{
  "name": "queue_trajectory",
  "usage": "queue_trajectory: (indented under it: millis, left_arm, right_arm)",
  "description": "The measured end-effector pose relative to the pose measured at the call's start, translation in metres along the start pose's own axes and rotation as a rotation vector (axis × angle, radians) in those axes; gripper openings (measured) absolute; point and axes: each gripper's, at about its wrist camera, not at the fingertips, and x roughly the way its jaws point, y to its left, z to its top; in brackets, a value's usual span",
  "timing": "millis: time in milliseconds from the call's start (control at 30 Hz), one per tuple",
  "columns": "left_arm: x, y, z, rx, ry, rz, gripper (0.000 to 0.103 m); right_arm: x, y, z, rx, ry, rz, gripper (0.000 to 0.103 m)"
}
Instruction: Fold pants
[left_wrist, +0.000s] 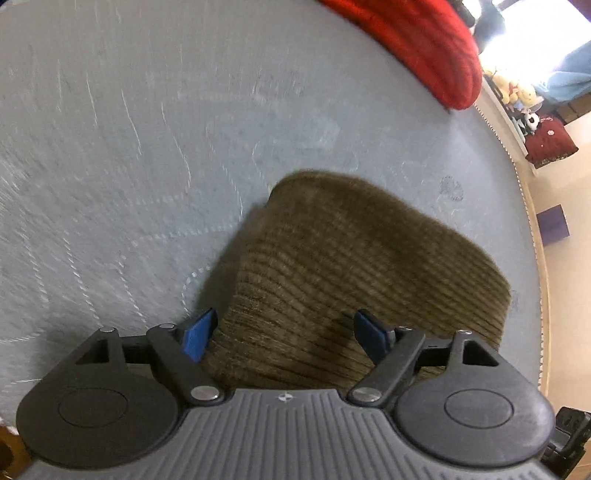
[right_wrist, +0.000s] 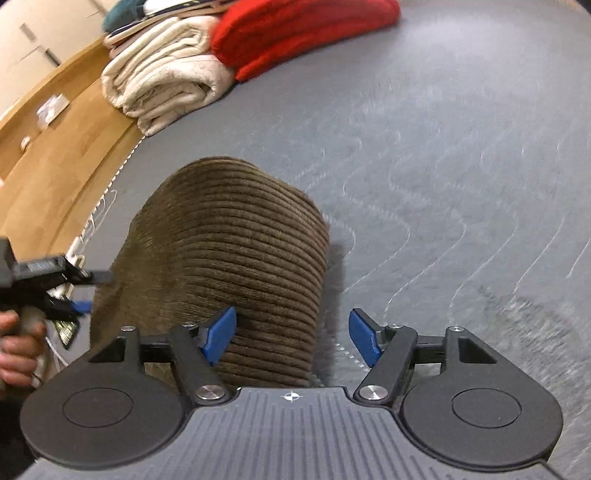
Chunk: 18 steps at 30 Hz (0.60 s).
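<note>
The brown corduroy pants (right_wrist: 221, 266) lie folded in a compact stack on the grey quilted bed (right_wrist: 443, 166), near its edge. The left gripper (left_wrist: 282, 334) hangs over them, jaws spread wide and gripping nothing. The right gripper (right_wrist: 291, 336) is likewise wide open and empty above the stack's right edge. Folded red (right_wrist: 295, 33) and cream blankets (right_wrist: 162, 85) sit at the far side.

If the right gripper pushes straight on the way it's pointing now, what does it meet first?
Most likely the brown corduroy pants. The right gripper is open, and the folded bundle's right edge lies between its fingers, with grey bed surface on the far side. Depth is hard to judge, but nothing else looks nearer.
</note>
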Motion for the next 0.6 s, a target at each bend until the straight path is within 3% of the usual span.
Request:
queue_trajectory:
  millis: [200,333,433,600]
  left_arm:
    - [0.032,0.012,0.001,-0.038,0.053,-0.087,0.09]
    - [0.041,0.02,0.002,-0.045,0.055,-0.126,0.09]
    - [0.046,0.024,0.0,-0.029,0.063,-0.152,0.09]
    - [0.051,0.026,0.007,-0.056,0.067,-0.202,0.09]
  right_arm:
    - [0.014,-0.002,0.011,0.085,0.028,0.041,0.073]
    - [0.008,-0.006,0.022,0.138,-0.017,0.113,0.073]
    - [0.017,-0.002,0.022,0.069,0.038,0.069,0.079]
    - [0.018,-0.011,0.027,0.135,0.077,0.15,0.079]
